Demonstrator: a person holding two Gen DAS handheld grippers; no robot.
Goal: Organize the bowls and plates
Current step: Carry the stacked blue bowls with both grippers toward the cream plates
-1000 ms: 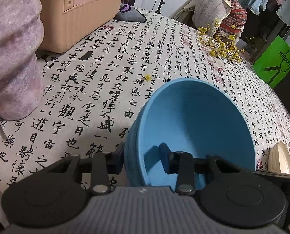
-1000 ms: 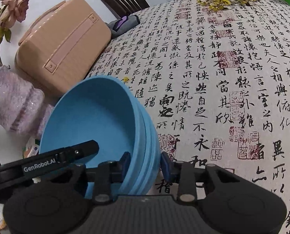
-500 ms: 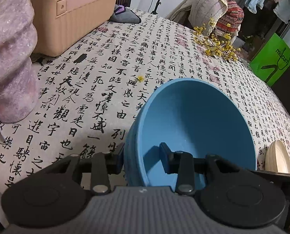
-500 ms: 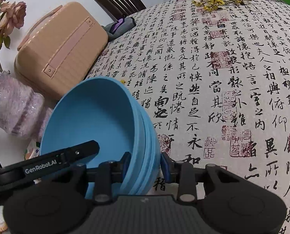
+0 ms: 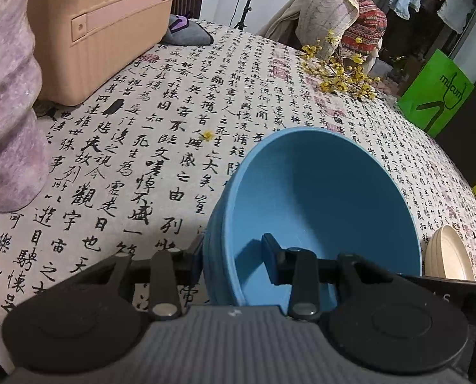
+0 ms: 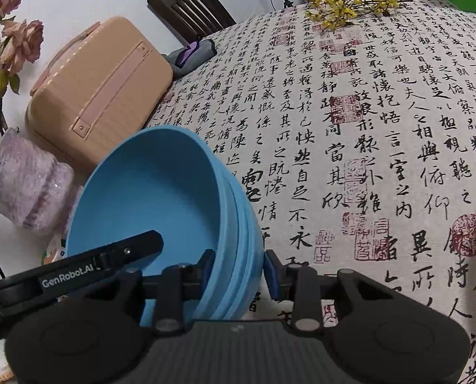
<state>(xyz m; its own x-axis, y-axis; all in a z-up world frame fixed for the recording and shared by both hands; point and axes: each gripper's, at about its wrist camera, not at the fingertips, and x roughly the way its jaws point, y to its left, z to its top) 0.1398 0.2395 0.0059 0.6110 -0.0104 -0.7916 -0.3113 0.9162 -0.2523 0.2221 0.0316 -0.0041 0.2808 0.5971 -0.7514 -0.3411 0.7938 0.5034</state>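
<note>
Two sets of jaws pinch opposite walls of the stacked blue bowls [image 5: 318, 192]: our left gripper [image 5: 233, 260] on the stack's left wall, our right gripper [image 6: 238, 272] on its right wall. Both hold it tilted above the counter [image 6: 382, 134]. Farther right, cream plates [image 5: 447, 254] sit nearer our right hand.

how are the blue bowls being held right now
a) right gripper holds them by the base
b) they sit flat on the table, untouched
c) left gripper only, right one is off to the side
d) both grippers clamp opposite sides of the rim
d: the left gripper and the right gripper each have one finger inside and one outside the wall of the stack of blue bowls, on opposite sides.
</note>
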